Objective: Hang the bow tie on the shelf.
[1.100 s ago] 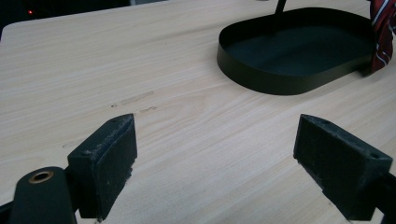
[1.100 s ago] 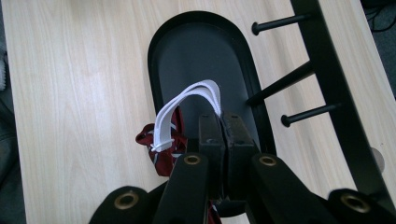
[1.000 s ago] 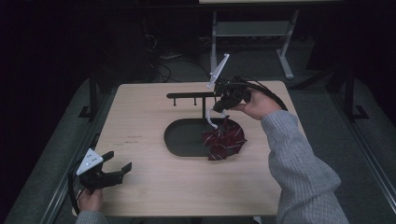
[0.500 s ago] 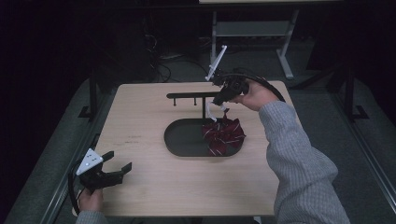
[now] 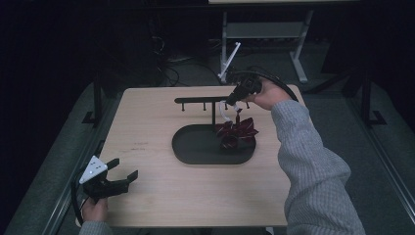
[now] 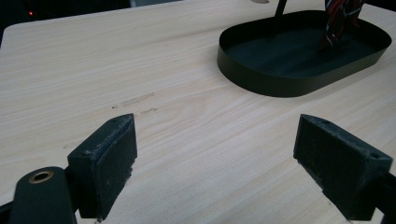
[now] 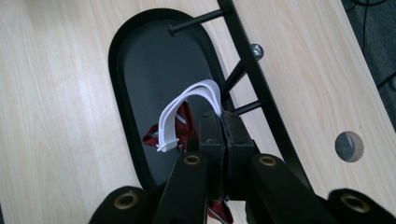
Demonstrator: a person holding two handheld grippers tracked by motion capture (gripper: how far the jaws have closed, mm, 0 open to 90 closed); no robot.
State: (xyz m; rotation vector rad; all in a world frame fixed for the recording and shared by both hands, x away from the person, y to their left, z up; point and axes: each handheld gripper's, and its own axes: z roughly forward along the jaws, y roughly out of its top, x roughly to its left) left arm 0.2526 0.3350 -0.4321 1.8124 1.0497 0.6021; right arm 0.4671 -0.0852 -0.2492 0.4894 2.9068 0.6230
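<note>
My right gripper (image 5: 234, 102) hovers beside the right end of the black peg rack (image 5: 200, 100), over the oval black tray (image 5: 195, 147). Its jaws are shut on the white strap (image 7: 180, 112) of a dark red striped bow (image 5: 236, 132). The strap loops out to the left of the jaws, near the rack's bar (image 7: 261, 88). The bow hangs below the gripper over the tray's right end; whether it touches the tray floor I cannot tell. My left gripper (image 5: 125, 178) rests at the table's front left corner, open, with bare tabletop between its pads (image 6: 109, 158).
The rack's post stands in the tray (image 6: 280, 79), and short pegs stick out from its bar. A round hole (image 7: 349, 146) is cut in the tabletop near the right edge. A metal desk frame (image 5: 293, 49) stands on the floor beyond the table.
My right gripper has moved a little toward the far side of the table, and the bow under it has come up and away with it. The left gripper has stayed put.
</note>
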